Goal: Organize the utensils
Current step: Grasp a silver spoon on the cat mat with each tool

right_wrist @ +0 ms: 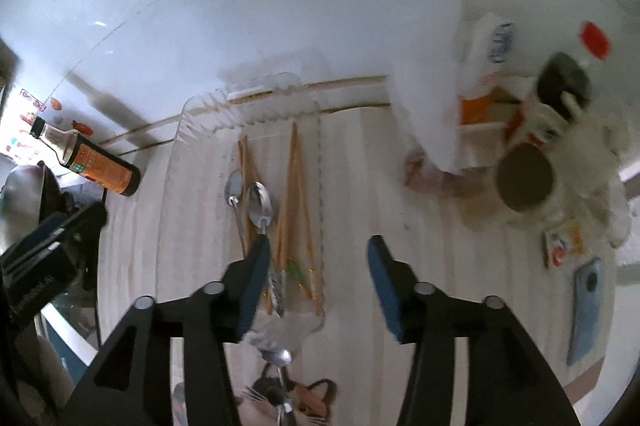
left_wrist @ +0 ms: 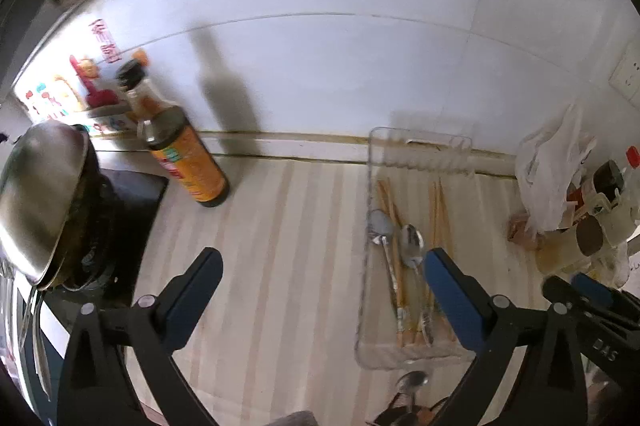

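Steel spoons (right_wrist: 256,210) in tray (right_wrist: 176,186): bowls toward wall, lengthwise.

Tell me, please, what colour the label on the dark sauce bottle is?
Orange, on the sauce bottle; the left wrist view shows it best.

**Utensils in clear tray, one spoon outside**

Clear plastic tray (right_wrist: 188,130) sits flat on the striped counter, long side running toward the wall. Inside: two metal spoons (right_wrist: 259,204), bowls toward the wall, handles toward the camera, side by side and overlapping wooden chopsticks (right_wrist: 296,186) (several pairs, splayed in V shapes, lengthwise). A third metal spoon (right_wrist: 279,357) lies outside, just past the tray's near end.
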Action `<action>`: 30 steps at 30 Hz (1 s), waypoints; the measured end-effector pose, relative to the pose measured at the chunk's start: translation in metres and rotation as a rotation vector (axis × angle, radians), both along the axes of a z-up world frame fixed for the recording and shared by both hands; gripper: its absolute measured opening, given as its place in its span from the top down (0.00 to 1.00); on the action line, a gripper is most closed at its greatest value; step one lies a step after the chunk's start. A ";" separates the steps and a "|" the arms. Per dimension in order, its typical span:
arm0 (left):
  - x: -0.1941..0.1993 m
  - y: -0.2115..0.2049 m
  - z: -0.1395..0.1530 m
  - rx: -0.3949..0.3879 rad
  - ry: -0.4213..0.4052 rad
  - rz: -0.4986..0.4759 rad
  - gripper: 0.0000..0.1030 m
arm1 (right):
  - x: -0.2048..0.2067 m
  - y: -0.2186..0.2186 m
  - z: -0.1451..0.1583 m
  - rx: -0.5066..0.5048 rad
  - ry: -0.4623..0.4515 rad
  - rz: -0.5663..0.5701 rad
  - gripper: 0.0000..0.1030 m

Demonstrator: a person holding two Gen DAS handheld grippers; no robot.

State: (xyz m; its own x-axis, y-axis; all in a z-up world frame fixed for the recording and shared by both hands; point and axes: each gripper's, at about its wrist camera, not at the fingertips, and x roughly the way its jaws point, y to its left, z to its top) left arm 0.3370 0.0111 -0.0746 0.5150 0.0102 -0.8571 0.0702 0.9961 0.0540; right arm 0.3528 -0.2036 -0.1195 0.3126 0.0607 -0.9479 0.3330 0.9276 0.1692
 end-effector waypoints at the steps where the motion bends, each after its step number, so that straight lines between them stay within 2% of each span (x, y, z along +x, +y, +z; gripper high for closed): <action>1: -0.006 0.005 -0.003 0.017 -0.001 0.008 0.00 | -0.007 0.000 0.002 -0.004 -0.008 -0.007 0.43; 4: -0.024 0.019 -0.018 0.055 0.009 0.044 0.00 | -0.031 0.006 0.001 -0.006 -0.012 0.001 0.41; 6: -0.039 0.031 -0.035 0.087 0.035 0.077 0.00 | -0.050 0.015 -0.011 0.003 0.022 0.019 0.41; 8: -0.056 0.041 -0.059 0.157 0.088 0.095 0.00 | -0.067 0.028 -0.030 0.036 0.072 0.038 0.41; 12: -0.092 0.063 -0.120 0.240 0.215 0.114 0.00 | -0.105 0.064 -0.080 0.101 0.202 0.086 0.41; 16: -0.120 0.083 -0.164 0.282 0.305 0.149 0.00 | -0.135 0.100 -0.122 0.147 0.305 0.120 0.41; 19: -0.131 0.094 -0.184 0.291 0.353 0.172 0.00 | -0.144 0.119 -0.140 0.127 0.330 0.142 0.42; 20: -0.135 0.095 -0.187 0.294 0.359 0.174 0.00 | -0.146 0.126 -0.144 0.099 0.334 0.157 0.45; 22: -0.141 0.097 -0.192 0.307 0.362 0.174 0.00 | -0.147 0.138 -0.141 0.020 0.307 0.195 0.60; 23: -0.142 0.097 -0.192 0.307 0.358 0.172 0.00 | -0.149 0.144 -0.140 -0.045 0.303 0.210 0.80; 24: -0.143 0.097 -0.192 0.307 0.354 0.170 0.00 | -0.150 0.145 -0.140 -0.064 0.295 0.203 0.93; 30: -0.144 0.086 -0.190 0.285 0.338 0.147 0.00 | -0.165 0.113 -0.142 0.044 0.277 0.092 0.94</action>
State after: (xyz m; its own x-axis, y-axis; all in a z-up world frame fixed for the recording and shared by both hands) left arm 0.1930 0.0969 -0.2646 0.1825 0.3212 -0.9293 -0.0099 0.9457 0.3249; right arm 0.1874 -0.0907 -0.2611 0.0335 0.1200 -0.9922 0.2867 0.9499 0.1245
